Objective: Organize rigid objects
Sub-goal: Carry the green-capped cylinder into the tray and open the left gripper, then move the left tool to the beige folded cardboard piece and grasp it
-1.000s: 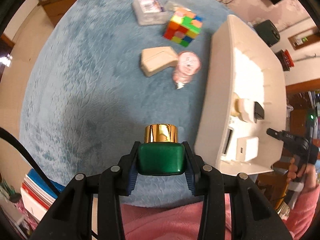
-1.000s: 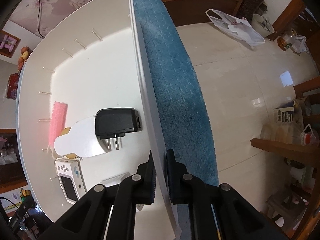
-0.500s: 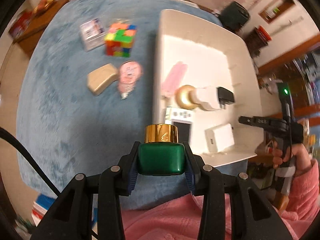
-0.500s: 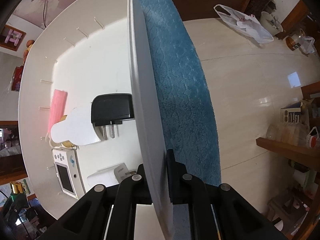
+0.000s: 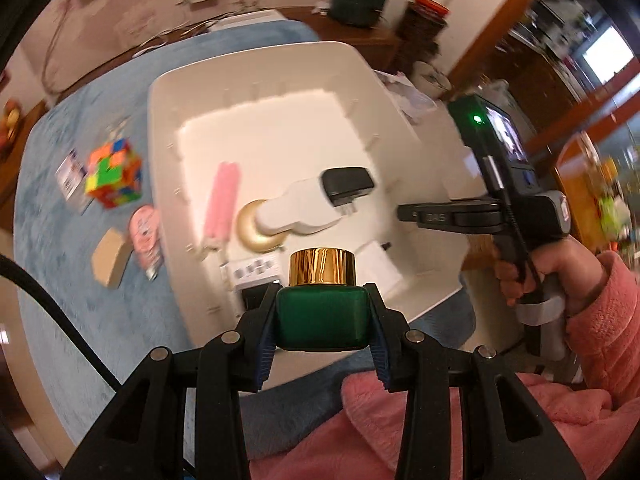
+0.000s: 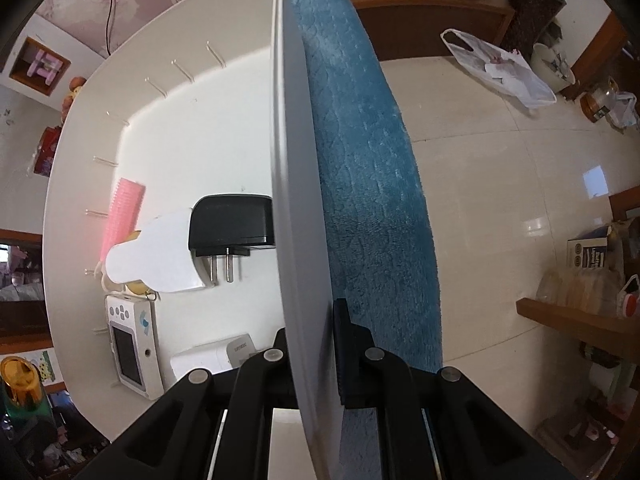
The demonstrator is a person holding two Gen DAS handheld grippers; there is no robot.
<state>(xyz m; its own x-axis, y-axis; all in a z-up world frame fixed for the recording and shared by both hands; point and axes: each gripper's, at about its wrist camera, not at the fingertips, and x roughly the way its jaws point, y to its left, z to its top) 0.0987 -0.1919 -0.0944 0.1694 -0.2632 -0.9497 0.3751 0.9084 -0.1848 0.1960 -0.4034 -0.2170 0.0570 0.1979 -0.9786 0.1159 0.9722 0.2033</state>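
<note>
Above the white bin (image 5: 404,120), the left hand-held gripper (image 5: 322,316) pinches a green bottle (image 5: 322,316), gold cap (image 5: 322,266) pointing away. The right hand-held gripper (image 6: 310,344) clamps the bin's wall; no label is readable.

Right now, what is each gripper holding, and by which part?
The left gripper clamps the green bottle by its body's two sides, below the gold cap. The right gripper pinches the white bin by its side wall.
</note>
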